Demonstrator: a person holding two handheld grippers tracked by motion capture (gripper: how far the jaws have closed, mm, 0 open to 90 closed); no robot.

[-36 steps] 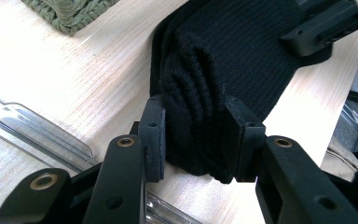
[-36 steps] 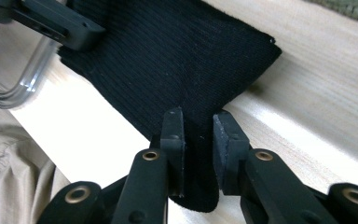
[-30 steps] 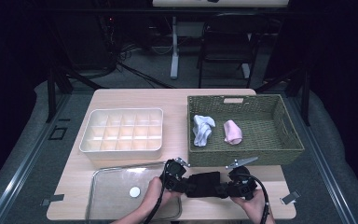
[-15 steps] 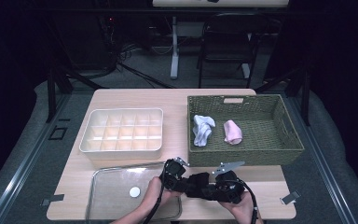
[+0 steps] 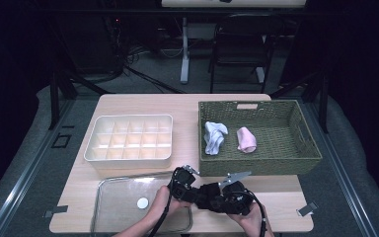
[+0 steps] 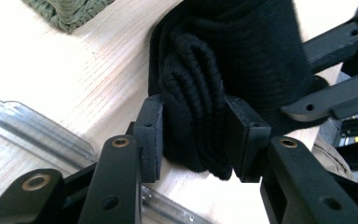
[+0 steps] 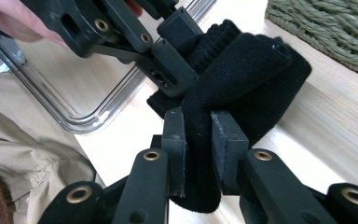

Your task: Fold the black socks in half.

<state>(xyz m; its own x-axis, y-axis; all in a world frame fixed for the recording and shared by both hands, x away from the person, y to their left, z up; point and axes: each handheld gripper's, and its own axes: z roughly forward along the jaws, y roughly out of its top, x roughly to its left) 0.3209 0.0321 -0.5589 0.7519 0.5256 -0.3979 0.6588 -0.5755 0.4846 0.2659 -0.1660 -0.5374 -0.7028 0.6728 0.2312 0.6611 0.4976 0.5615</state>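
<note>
Folding is the step in hand, by the look of it. At far left sits the cream plastic organiser tray with its grid of small compartments (image 5: pixel 129 138), and in front of it the clear glass dish (image 5: pixel 109 212). Just right of the dish, at the table's near edge, the left gripper (image 6: pixel 193 135) is clamped on a bunched end of the black knitted sock (image 6: pixel 223 70). The right gripper (image 7: pixel 198 140) pinches its other fold, jaws narrow on cloth. Behind stands the green woven basket (image 5: pixel 306 153), holding a white and a pink sock. Next, I judge, the roll must be tightened, then carried to a compartment.
</note>
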